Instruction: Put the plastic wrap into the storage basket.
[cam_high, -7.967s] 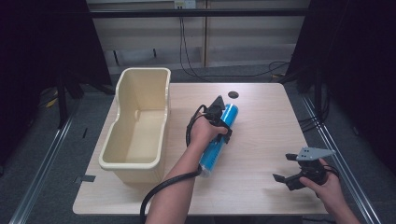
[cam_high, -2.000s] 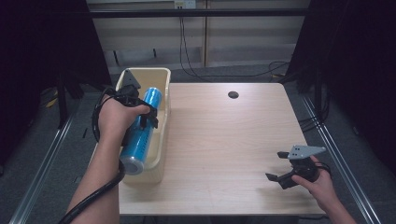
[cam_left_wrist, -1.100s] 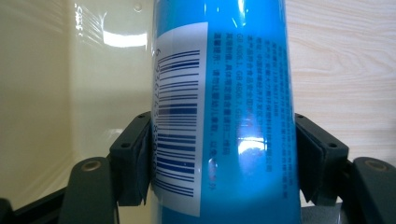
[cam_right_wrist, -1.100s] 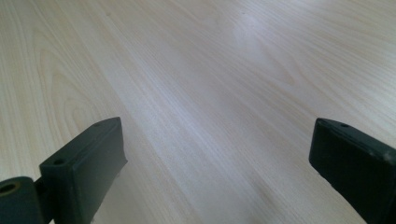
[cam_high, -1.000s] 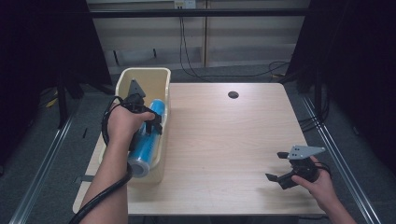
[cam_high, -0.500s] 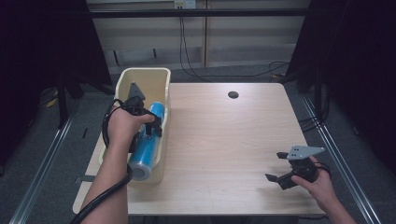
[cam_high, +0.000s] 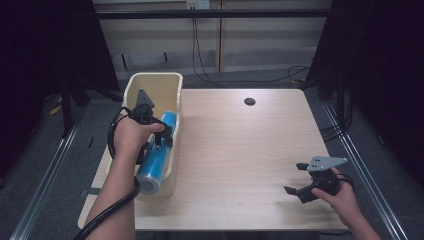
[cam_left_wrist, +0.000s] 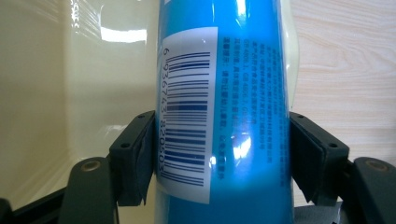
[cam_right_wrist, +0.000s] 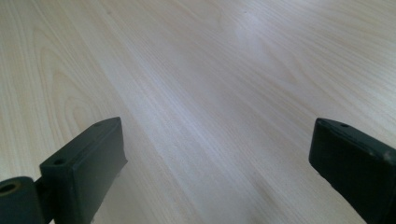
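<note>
A blue cylindrical can (cam_high: 156, 152) with a white barcode label (cam_left_wrist: 187, 112) lies lengthwise along the right wall of the cream plastic bin (cam_high: 152, 85), over the bin's inside. My left gripper (cam_high: 161, 135) is shut on the can; in the left gripper view both black jaws press its sides (cam_left_wrist: 219, 154). My right gripper (cam_high: 296, 181) rests low over the wooden table (cam_high: 240, 150) at the front right, open, with bare wood between its jaws (cam_right_wrist: 219, 154).
The bin stands at the table's left edge. A dark round hole (cam_high: 249, 101) sits in the tabletop at the back. Cables trail on the floor behind the table. Metal rails run along both sides.
The left gripper carried the blue can from mid-table to the bin, then lowered it slightly toward the bin's inside. The right gripper has stayed in place.
</note>
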